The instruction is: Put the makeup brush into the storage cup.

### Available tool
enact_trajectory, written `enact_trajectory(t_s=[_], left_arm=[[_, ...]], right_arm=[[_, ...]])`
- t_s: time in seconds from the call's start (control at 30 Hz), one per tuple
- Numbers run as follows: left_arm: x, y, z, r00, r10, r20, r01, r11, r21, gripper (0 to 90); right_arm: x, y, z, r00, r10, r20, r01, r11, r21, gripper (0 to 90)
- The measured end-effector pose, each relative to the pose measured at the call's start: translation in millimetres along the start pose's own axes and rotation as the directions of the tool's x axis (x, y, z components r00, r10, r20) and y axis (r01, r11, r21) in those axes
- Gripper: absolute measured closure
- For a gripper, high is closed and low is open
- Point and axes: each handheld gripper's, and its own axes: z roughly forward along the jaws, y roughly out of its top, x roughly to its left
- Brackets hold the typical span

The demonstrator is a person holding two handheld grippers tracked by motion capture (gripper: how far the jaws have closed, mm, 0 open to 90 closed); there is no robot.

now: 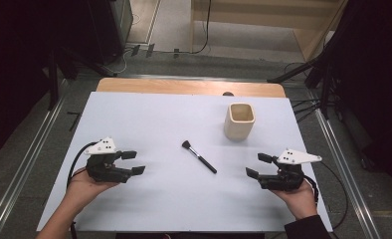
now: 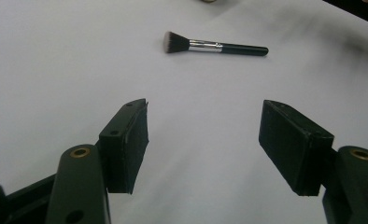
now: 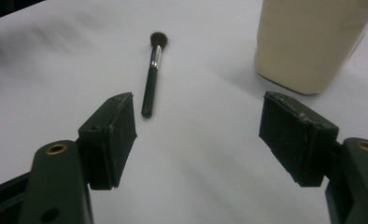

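While the white table (image 1: 149, 114) spreads wide under both hands, a cream cup (image 1: 240, 120) stands upright toward its far right. The left gripper (image 1: 133, 163) and right gripper (image 1: 258, 165) rest low at either side, jaws spread wide, each holding nothing. Between them, apart from the cup, lies a black makeup brush (image 1: 199, 157), bristles pointing away

You have a black-handled makeup brush (image 1: 199, 156) with a silver ferrule and dark bristles lying flat ahead of both grippers, between them. The cream, square-mouthed ceramic cup (image 1: 240, 121) stands upright beyond your right gripper (image 1: 256, 166).
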Motion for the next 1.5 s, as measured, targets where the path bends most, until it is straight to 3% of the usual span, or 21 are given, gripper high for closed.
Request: enact_trajectory(t_s=[0.93, 1.5], left_arm=[[1.0, -0.3, 1.0, 1.0000, -0.003, 0.009, 0.003, 1.0000, 0.009, 32.5], [0.9, 0.3, 1.9, 1.0000, -0.001, 0.010, 0.001, 0.9999, 0.010, 32.5]], right_arm=[[2.6, 4.1, 6.2, 1.0000, -0.008, -0.004, 0.008, 1.000, 0.001, 27.6], [7.3, 15.3, 21.5, 0.9995, -0.026, -0.018, 0.025, 1.000, -0.006, 27.6]])
